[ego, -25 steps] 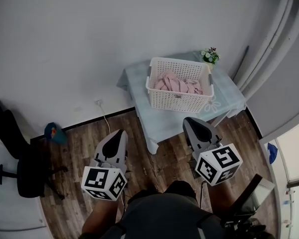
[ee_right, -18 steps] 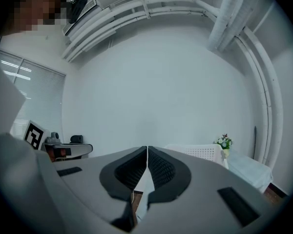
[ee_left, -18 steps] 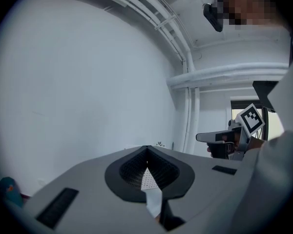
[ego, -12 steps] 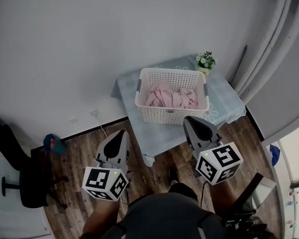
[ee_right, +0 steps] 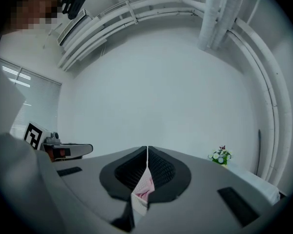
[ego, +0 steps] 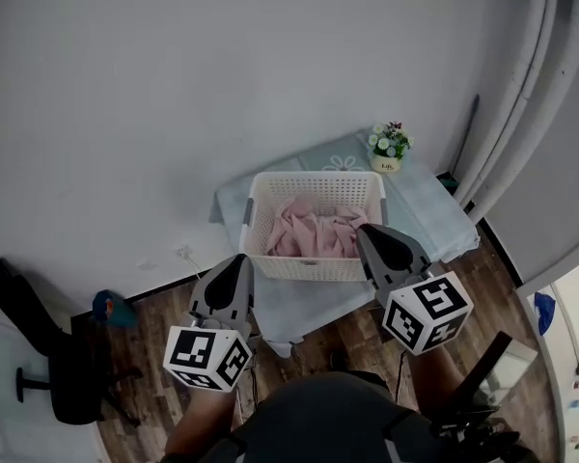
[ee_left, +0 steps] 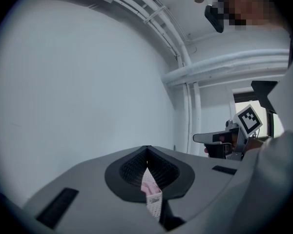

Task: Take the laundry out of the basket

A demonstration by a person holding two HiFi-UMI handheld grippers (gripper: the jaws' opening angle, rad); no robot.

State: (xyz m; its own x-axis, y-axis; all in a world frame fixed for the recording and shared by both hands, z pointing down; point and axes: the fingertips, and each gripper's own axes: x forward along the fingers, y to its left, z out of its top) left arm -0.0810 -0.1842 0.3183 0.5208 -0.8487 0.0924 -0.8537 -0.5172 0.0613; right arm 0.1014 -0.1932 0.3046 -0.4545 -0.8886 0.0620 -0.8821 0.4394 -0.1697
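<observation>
Head view puts the left gripper [ego: 238,260] at lower left, jaws together on nothing. At centre the white basket [ego: 309,269] sits on the table [ego: 427,210] with the pink laundry [ego: 314,231] heaped inside. At lower right the right gripper [ego: 368,231] is likewise closed and empty, its tip overlapping the basket's near right corner.

Plain white wall [ego: 174,85] behind a cloth-draped tabletop [ego: 429,210] bearing a small flowerpot [ego: 389,148]; wood-plank floor [ego: 154,302] below; black office chair [ego: 53,374] at left; white pipes [ego: 536,66] up the right corner.
</observation>
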